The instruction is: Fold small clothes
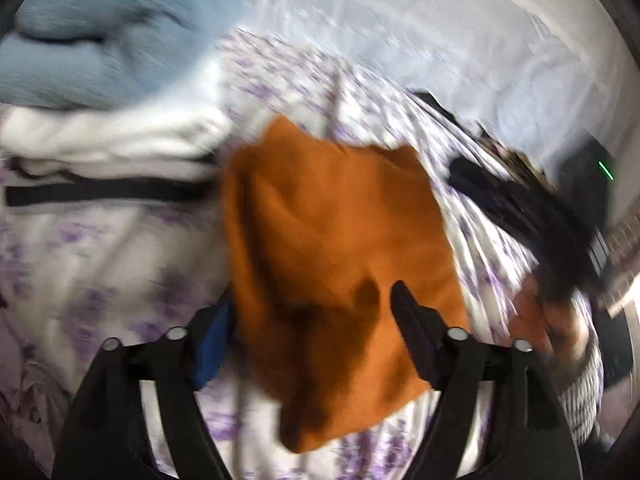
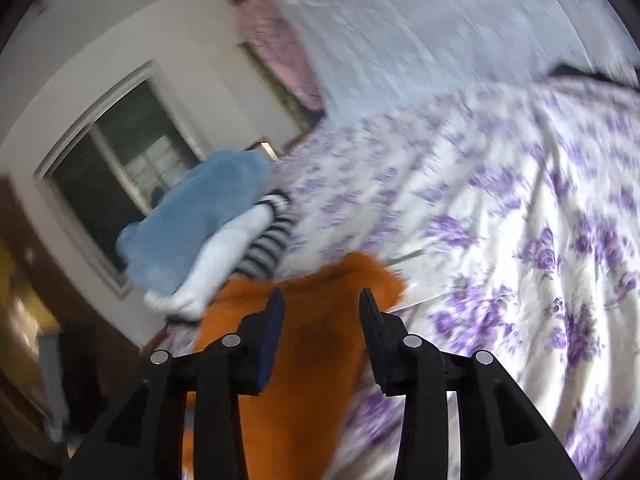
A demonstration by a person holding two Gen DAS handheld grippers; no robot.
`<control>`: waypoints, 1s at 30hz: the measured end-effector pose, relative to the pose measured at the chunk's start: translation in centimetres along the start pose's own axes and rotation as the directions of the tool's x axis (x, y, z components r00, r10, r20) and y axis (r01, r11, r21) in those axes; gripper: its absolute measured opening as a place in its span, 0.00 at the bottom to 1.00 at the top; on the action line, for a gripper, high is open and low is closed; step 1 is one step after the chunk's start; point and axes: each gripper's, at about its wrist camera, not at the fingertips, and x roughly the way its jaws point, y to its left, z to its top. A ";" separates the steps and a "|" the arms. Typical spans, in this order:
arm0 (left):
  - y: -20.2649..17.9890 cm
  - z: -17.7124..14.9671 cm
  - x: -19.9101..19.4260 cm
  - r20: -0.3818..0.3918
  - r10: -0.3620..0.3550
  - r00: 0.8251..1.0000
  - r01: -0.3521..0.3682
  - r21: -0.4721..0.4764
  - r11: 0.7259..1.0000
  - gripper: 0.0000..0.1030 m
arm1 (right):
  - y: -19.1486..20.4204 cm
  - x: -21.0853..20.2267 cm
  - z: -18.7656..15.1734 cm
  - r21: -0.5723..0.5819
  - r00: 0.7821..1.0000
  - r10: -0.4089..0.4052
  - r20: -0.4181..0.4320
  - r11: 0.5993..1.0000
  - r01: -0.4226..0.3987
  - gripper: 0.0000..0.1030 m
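Observation:
An orange cloth (image 1: 336, 248) lies folded on the purple-flowered bedsheet (image 1: 100, 264); it also shows in the right wrist view (image 2: 312, 344). My left gripper (image 1: 312, 312) is open just above its near part, fingers apart on either side. My right gripper (image 2: 320, 316) is open over the cloth's end; in the left wrist view it shows as a dark blurred shape (image 1: 560, 232) at the right. Both views are motion-blurred.
A stack of folded clothes sits left of the orange cloth: a light blue knit (image 1: 108, 36) on top, white (image 1: 112, 136) and striped (image 2: 268, 240) pieces below. The flowered sheet (image 2: 520, 220) spreads right. A window (image 2: 120, 168) and wall lie beyond the bed.

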 end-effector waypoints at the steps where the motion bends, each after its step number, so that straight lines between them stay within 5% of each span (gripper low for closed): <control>1: 0.6 0.1 0.0 0.000 0.018 1.000 -0.018 -0.008 1.000 0.76 | 0.9 -0.3 -0.5 -0.031 1.000 -0.005 -0.006 1.000 0.004 0.39; 6: 2.0 -0.3 2.8 -0.043 0.117 0.992 -0.117 0.001 0.993 0.85 | 2.4 2.3 -4.5 -0.146 0.980 -0.143 -0.136 0.982 0.123 0.51; 10: 0.9 -0.8 2.6 0.027 0.214 0.976 -0.216 0.074 0.974 0.89 | 2.3 1.1 -4.3 -0.142 0.986 -0.145 -0.084 0.981 0.133 0.54; 13: 0.7 -1.0 1.6 0.050 0.236 0.970 -0.240 0.089 0.967 0.89 | 3.1 -0.7 -4.7 -0.180 0.982 -0.190 -0.002 0.966 0.187 0.75; 21: -0.7 -1.8 -0.6 0.125 0.341 0.932 -0.358 0.156 0.921 0.93 | 4.2 -3.9 -6.5 -0.191 0.973 -0.220 0.068 0.954 0.229 0.96; 30: -1.1 -1.7 -1.9 0.119 0.336 0.934 -0.351 0.135 0.927 0.96 | 4.7 -4.6 -6.8 -0.202 0.970 -0.224 0.091 0.950 0.238 0.97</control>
